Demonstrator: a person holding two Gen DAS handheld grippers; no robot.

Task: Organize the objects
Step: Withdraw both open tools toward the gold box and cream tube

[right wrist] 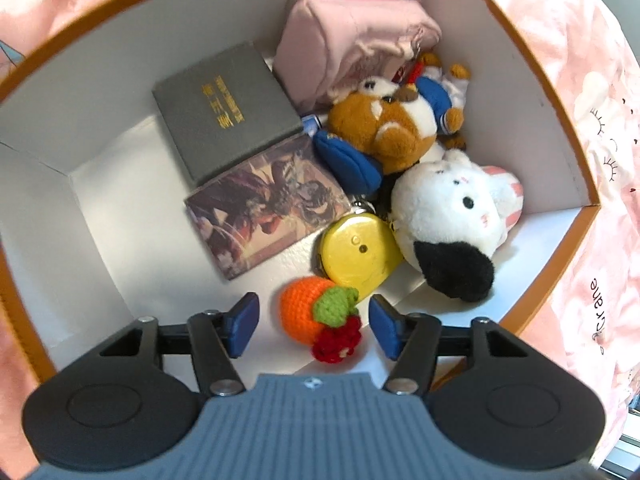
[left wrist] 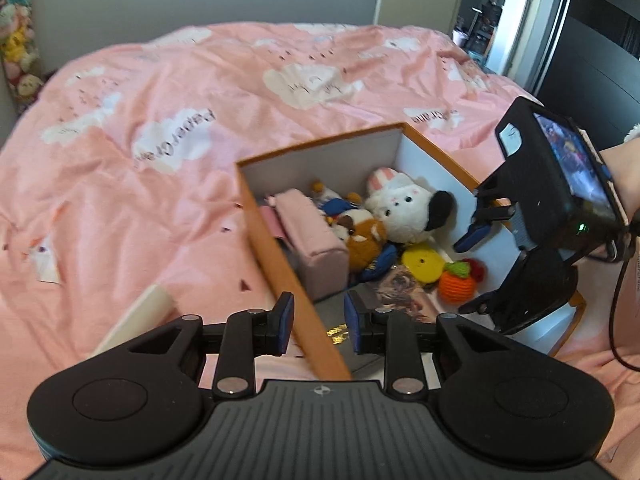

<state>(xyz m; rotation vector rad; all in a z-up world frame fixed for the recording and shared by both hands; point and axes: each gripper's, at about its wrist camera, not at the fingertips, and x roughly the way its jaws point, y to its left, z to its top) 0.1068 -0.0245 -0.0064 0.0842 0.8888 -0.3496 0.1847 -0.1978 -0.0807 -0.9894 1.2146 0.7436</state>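
Note:
An orange-rimmed white box sits on the pink bed; it also shows in the right wrist view. Inside lie a white plush, a brown bear plush, a pink pouch, a grey book, a picture card, a yellow disc and a crocheted orange fruit. My left gripper is open, its jaws either side of the box's near wall. My right gripper is open inside the box, just above the crocheted fruit; it also shows in the left wrist view.
A pink cloud-print duvet covers the bed around the box. A cream flat piece lies on the bed left of my left gripper. Plush toys hang at the far left wall. A doorway is at the back right.

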